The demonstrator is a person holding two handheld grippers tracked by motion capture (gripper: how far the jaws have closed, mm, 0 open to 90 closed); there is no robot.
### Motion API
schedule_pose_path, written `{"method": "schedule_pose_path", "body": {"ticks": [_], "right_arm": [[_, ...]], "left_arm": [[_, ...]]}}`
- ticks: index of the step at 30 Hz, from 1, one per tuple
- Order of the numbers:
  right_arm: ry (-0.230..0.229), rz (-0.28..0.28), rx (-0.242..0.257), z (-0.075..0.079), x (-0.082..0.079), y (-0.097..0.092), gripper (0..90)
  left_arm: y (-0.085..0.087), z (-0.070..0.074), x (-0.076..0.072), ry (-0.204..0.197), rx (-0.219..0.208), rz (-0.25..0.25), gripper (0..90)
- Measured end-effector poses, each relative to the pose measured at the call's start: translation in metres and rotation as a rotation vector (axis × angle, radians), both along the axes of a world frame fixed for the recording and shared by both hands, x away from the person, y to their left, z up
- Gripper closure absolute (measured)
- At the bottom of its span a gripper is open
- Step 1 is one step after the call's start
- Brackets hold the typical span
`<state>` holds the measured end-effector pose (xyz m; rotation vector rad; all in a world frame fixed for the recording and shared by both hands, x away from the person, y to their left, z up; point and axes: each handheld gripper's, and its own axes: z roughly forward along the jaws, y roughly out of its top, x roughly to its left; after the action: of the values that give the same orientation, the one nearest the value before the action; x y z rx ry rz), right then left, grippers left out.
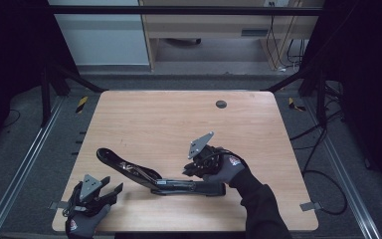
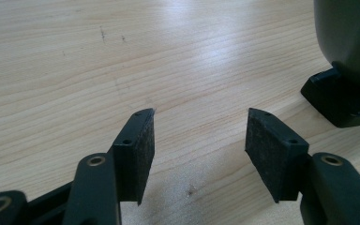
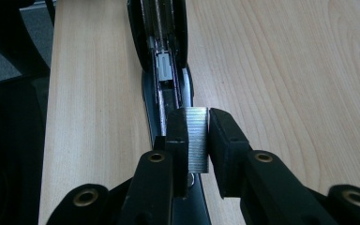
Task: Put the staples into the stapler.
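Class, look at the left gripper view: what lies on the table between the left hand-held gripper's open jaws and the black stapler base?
Only bare light wooden table separates the left hand-held gripper from the black stapler base, in the left gripper view.

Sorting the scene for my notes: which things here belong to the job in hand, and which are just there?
In the job:
- opened stapler
- strip of staples, clamped in the right claw over the stapler's open channel

Just there:
- left claw, open over bare table
- round hole plug

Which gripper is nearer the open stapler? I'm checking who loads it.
Right. The right gripper, holding a staple strip, hovers right over the stapler; the left gripper rests apart at its left, jaws open.
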<state>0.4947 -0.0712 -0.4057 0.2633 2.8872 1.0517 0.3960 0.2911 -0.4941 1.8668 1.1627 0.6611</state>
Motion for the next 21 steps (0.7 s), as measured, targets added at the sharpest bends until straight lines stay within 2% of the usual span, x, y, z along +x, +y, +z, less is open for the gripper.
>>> {"method": "schedule_pose_path", "body": {"ticks": [21], "right_arm": [[0.031,0.035,-0.041,-0.020,-0.004,0.007,78.4]], "left_arm": [[0.000,0.000,0.000,0.003,-0.001,0.000,42.2]]}}
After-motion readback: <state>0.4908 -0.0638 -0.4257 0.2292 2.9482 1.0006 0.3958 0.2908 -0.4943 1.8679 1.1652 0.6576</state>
